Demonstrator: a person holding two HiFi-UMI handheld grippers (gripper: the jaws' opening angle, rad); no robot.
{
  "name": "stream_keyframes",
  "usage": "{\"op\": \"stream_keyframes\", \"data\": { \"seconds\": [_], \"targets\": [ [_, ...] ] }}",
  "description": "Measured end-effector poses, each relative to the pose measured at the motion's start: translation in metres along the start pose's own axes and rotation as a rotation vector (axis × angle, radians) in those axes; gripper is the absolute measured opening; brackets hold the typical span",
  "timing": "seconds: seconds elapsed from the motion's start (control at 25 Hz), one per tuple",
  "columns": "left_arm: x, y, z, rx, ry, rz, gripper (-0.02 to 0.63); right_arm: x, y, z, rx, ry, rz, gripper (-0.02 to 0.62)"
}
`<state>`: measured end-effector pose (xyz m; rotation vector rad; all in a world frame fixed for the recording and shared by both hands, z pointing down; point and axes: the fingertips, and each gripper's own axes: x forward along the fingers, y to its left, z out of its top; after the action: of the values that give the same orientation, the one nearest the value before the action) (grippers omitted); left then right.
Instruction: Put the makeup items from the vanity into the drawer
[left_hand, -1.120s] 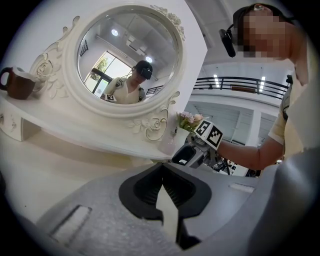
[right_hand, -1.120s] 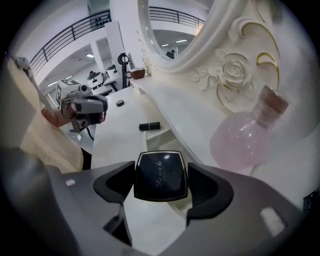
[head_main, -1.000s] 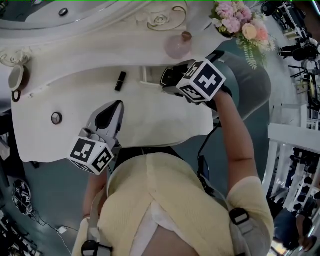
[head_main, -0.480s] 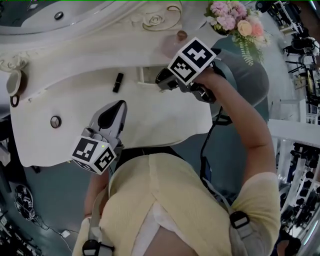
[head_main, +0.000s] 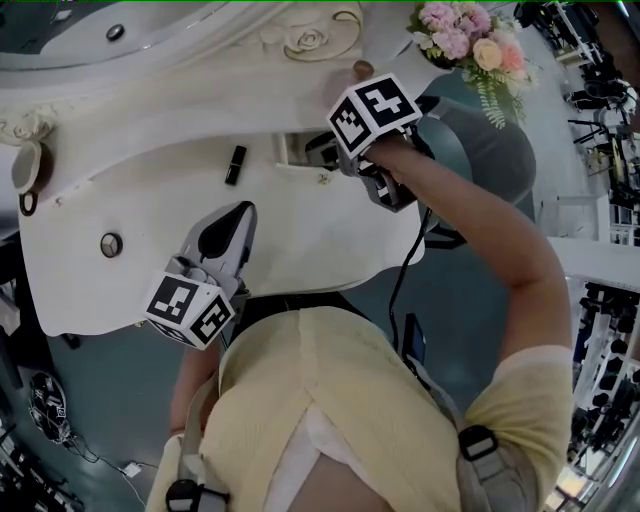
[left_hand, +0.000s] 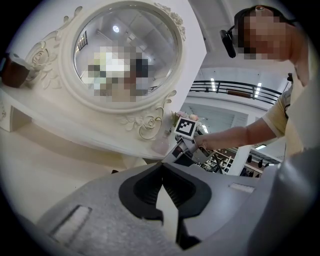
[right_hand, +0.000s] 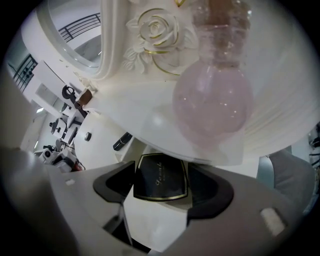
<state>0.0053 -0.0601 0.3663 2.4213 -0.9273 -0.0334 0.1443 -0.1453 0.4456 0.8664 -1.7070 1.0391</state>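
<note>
Directly above compact, pink bottle.

Teal floor; white carved vanity; oval mirror; pink flowers.

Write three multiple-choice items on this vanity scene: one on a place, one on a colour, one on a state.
1. Where does the lipstick lie?
A on the vanity top
B in a drawer
C on the floor

2. What colour is the round bottle?
A green
B pink
C blue

3. How is the left gripper?
A shut and empty
B shut on the bottle
C wide open

Answers:
1 A, it lies flat on the white top.
2 B, its glass shows pink.
3 A, its jaws meet with nothing between.
</note>
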Motion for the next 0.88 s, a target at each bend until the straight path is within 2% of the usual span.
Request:
{"op": "stream_keyframes", "data": {
  "seconds": [0.28, 0.48, 0.88],
  "targets": [
    [-0.005, 0.003, -0.001, 0.003, -0.018, -0.001, -0.003, 0.003, -0.008, 0.004, 0.056, -0.091, -0.085, 0.333],
    [-0.006, 0.002, -0.003, 0.002, -0.015, 0.000, -0.003, 0.005, -0.008, 0.005, 0.046, -0.113, -0.108, 0.333],
    [-0.011, 0.005, -0.005, 0.010, -0.007, 0.010, -0.003, -0.016, -0.007, 0.007, 0.079, -0.228, -0.069, 0.334]
  ]
}}
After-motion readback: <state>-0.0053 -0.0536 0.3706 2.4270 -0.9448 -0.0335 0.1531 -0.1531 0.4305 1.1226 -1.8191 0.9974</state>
